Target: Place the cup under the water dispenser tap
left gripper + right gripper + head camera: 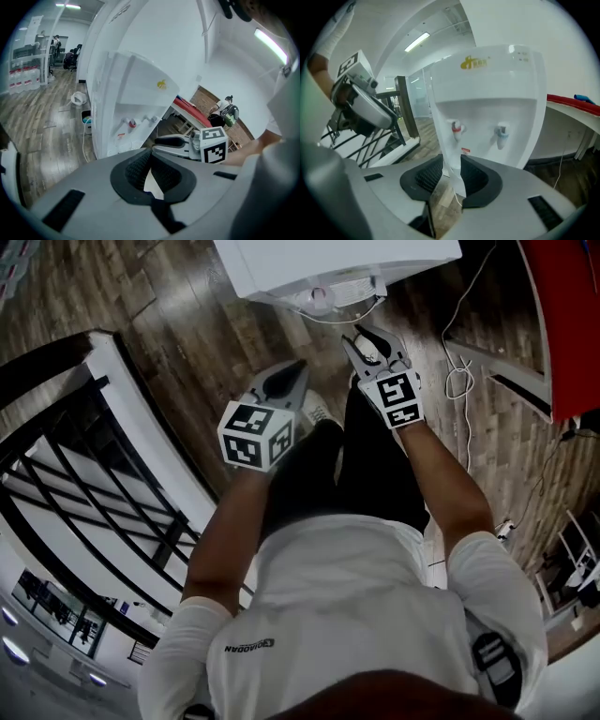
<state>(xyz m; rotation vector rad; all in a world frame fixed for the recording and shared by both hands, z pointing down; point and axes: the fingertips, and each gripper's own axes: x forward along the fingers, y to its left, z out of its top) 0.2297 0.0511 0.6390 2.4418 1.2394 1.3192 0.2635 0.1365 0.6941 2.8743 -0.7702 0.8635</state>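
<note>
**Both claws raised before the dispenser; the cup shows only from above**

Nearest, the head view shows both forearms reaching forward over the wooden floor (pixel 187 343). The left claw (pixel 298 367) is a little closer to the body than the right claw (pixel 370 345), and both point slightly downward.

The left gripper view shows the pads of the left claw (pixel 151 154) meeting at the tips, with nothing pinched. The right gripper view shows the right claw (pixel 451 161) spread, and only the dispenser and the floor are seen through the gap.

Beyond them stands the white water dispenser (pixel 487 93). Only the right gripper view faces its front, with the red tap (pixel 456 127) and the blue tap (pixel 501 132) side by side. The left gripper view sees it from the side.

Only the head view looks down on the ledge below the taps. A small round white thing there, seemingly the cup (pixel 319 298), stands apart from both claws. I cannot tell under which tap it is.
</note>
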